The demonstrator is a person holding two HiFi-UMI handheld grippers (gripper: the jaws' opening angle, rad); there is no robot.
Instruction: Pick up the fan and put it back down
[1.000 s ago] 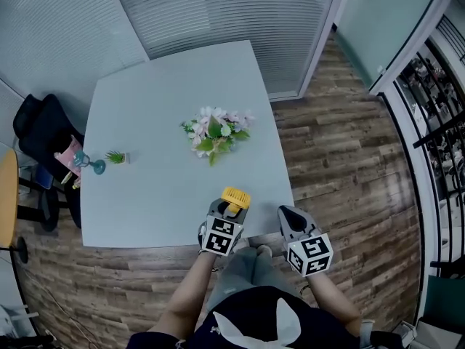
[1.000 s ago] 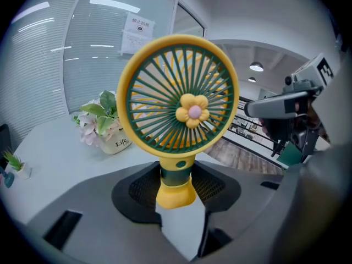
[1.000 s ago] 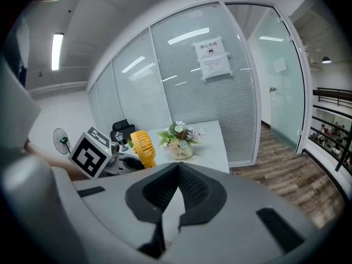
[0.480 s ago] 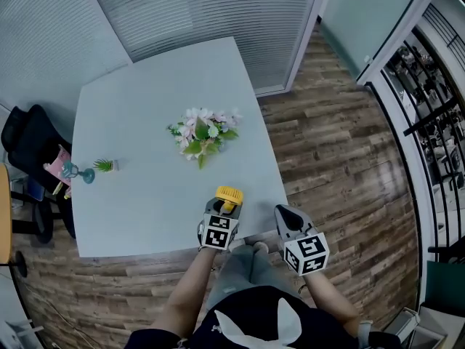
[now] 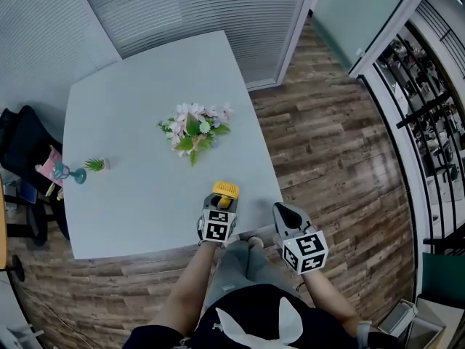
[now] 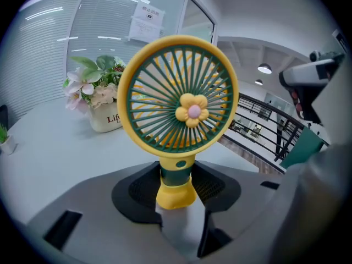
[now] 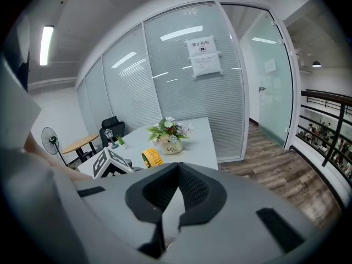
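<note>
A small yellow fan with a green grille and a flower at its hub stands upright near the front edge of the pale table. My left gripper is shut on its green and yellow handle. In the left gripper view the fan fills the middle, and its yellow foot sits between the pads of the left gripper. Whether the foot touches the table I cannot tell. My right gripper hangs off the table's front right corner, shut and empty; in its own view the right gripper has its tips together.
A pot of pink and white flowers stands mid-table behind the fan. A tiny potted plant and a teal ornament sit at the left edge, with a black chair beyond. Wooden floor lies right of the table, glass walls behind.
My left gripper has sunk toward the table with the fan still in it. The right gripper has hardly moved.
</note>
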